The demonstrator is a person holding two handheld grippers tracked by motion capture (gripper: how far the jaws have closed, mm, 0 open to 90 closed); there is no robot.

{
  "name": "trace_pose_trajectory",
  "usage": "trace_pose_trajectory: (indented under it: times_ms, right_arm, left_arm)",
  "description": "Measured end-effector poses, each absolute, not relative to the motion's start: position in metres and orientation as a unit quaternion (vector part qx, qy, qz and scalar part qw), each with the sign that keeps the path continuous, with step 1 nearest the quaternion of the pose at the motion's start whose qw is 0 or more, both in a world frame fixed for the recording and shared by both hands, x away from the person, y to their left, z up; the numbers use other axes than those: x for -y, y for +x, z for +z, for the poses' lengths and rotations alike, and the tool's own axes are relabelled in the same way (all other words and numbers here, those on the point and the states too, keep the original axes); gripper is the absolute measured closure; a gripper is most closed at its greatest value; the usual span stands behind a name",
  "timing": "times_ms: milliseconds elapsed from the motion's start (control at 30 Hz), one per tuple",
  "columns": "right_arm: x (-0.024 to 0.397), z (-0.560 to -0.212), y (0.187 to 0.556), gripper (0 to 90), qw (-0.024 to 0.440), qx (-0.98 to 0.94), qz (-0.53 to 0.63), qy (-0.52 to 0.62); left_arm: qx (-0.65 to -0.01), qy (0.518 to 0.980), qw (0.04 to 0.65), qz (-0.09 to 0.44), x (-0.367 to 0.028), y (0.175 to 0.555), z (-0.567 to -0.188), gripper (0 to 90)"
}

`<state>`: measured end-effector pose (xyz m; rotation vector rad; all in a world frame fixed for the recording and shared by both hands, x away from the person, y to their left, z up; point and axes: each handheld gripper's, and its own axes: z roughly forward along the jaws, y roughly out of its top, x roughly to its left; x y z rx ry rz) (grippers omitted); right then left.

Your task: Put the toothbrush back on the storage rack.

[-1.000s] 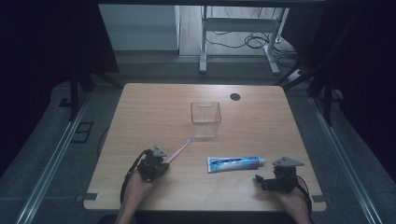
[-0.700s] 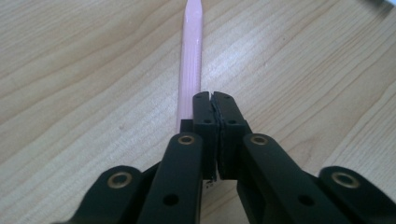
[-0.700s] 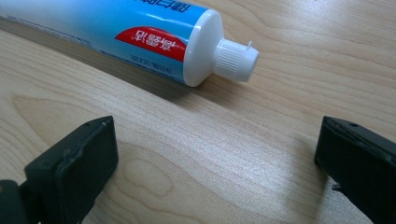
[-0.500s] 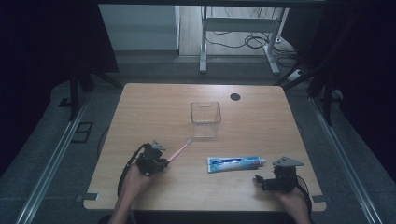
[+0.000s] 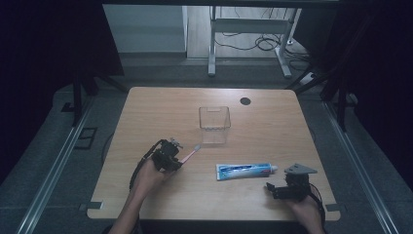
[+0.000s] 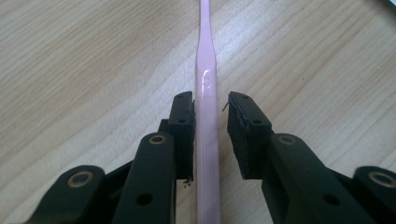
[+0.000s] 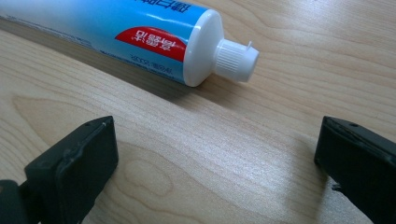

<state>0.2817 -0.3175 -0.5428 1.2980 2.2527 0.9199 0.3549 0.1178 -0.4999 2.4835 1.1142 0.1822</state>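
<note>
L hand-held gripper (image 6: 210, 135) low over tabletop (image 6: 70, 70), jaws just opening, straddling pink toothbrush (image 6: 206, 84); R hand-held gripper (image 7: 215, 154) open.

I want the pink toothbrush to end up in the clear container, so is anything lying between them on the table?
Nothing visible does. The toothbrush lies with its head toward the clear container, with bare wood between them. The toothpaste tube lies off to the side, nearer the right gripper.
</note>
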Motion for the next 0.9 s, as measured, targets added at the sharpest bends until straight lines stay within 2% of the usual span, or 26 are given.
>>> trace_pose_trajectory:
  times_ms: [733, 900]
  right_arm:
    - [0.318, -0.543, 0.282, 0.0, 0.191, -0.802, 0.327, 0.462]
    - [0.318, -0.543, 0.282, 0.0, 0.191, -0.802, 0.327, 0.462]
  left_arm:
    - [-0.394, 0.909, 0.133, 0.036, -0.091, 0.387, -0.504, 72.5]
    - [-0.398, 0.909, 0.123, 0.025, -0.088, 0.391, -0.503, 76.7]
